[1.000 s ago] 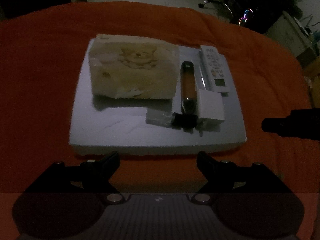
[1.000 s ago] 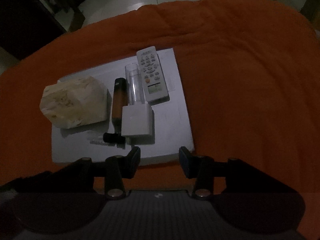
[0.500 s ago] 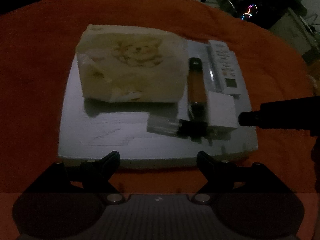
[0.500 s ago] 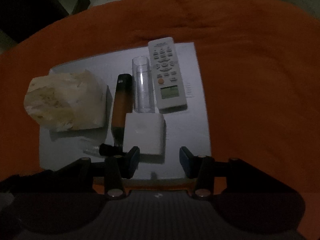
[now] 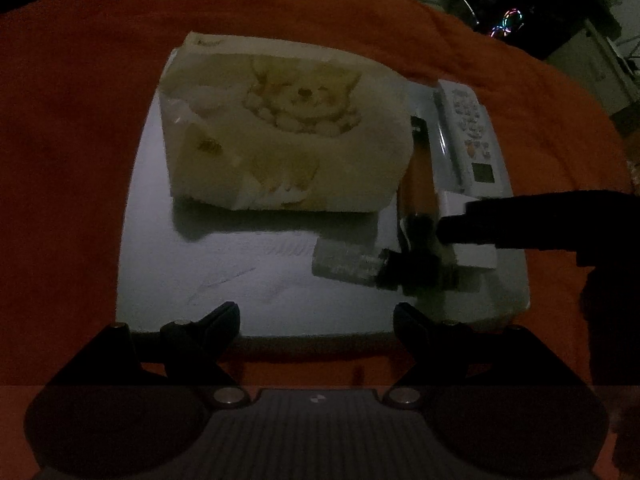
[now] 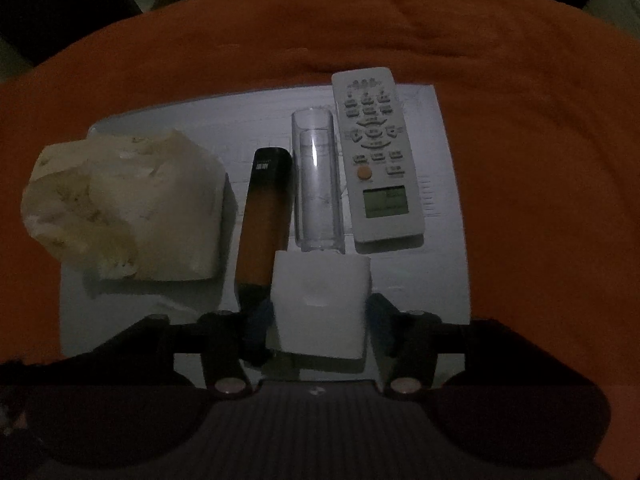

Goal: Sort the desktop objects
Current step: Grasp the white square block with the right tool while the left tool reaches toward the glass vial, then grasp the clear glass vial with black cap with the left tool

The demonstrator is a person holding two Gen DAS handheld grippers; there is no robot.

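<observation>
Right hand-held gripper (image 6: 320, 320) of mine spread around the white box (image 6: 322, 304), not yet pinching, left hand-held gripper (image 5: 316, 316) open and empty, white tray (image 5: 224, 272) on orange cloth (image 5: 72, 120), tissue pack (image 5: 280, 140), remote (image 6: 376, 156), amber tube (image 6: 266, 220), clear tube (image 6: 318, 184).

You have a pale tissue pack (image 5: 280, 140) with a bear picture lying on the left of the white board (image 5: 192, 272). Next to it lies a long amber tube with a dark cap (image 6: 266, 216). Right beside that lies a clear plastic tube (image 6: 318, 184), then a white remote (image 6: 376, 156) with its buttons facing up. All three lie side by side, pointing away from you. A small white box (image 6: 320, 304) sits at the near end of the tubes. A little clear vial with a dark cap (image 5: 348, 266) lies crosswise near the box.
</observation>
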